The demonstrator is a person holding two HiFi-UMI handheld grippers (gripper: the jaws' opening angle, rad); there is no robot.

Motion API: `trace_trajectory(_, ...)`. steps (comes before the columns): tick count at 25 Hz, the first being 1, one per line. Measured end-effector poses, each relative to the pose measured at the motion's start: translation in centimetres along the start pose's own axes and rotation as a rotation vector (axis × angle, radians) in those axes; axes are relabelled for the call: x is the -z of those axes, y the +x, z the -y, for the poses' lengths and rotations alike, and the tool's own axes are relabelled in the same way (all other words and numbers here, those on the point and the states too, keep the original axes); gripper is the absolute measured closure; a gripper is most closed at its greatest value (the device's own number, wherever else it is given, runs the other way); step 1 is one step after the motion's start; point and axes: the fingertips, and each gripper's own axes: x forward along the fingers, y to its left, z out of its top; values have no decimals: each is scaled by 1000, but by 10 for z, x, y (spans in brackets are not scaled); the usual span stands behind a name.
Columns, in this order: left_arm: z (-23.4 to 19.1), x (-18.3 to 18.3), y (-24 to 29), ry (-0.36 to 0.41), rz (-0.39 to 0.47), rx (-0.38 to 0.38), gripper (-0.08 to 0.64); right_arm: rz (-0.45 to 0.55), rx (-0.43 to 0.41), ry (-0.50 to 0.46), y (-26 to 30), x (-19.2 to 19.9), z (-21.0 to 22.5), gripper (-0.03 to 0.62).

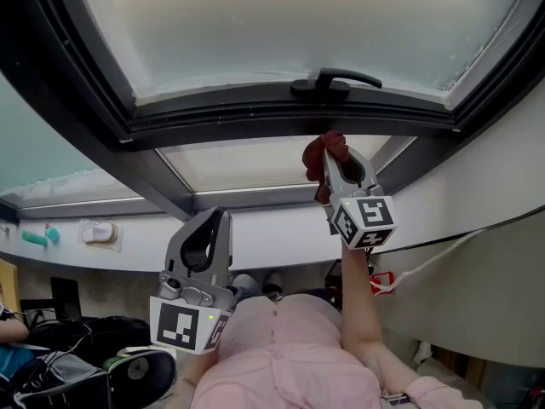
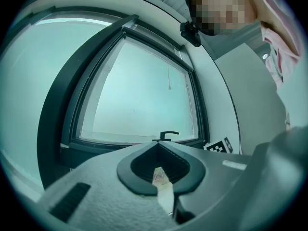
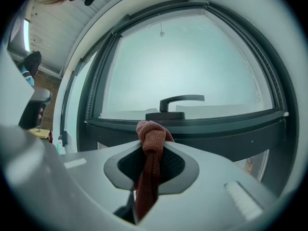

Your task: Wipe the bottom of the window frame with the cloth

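Both right gripper (image 3: 152, 147) fingers (image 3: 207, 177) clamp the cloth (image 3: 150, 133).

Cloth (image 3: 149, 131) is being read as coarse woven fabric, rust-red, matt, slightly fuzzy. Frame (image 1: 281, 111) is being seen as dark and smooth with a satin sheen; metal or plastic is not being resolved. Handle (image 1: 334, 82): black, smooth, faintly glossy. Glass (image 1: 281, 24) is being seen as hazy, frosted-looking. Left gripper (image 2: 160, 145) and right gripper (image 3: 153, 146) shells: grey matt plastic, finely grained. Pads (image 2: 180, 162): black, ribbed, rubbery. Shirt (image 1: 281, 356): pink matt cloth.
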Motion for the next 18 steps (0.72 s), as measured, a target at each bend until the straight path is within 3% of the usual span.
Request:
trace_trajectory(3,-5,4,-5,-11,-8,16,561,14,-47,10,-23,-13,-16,528)
trace_trajectory(6,-15,6,-11,-32,-22,33,561,30,-41,27,-47,-32,-23,528)
trace_trajectory(11,-35,0,-19,-50,-41,66,561,44,33,12,-71,-55,-28,528)
trace_trajectory(18,-52,1,-29,-39,-46,121,561,41,116,-6,-75,-56,-34,528)
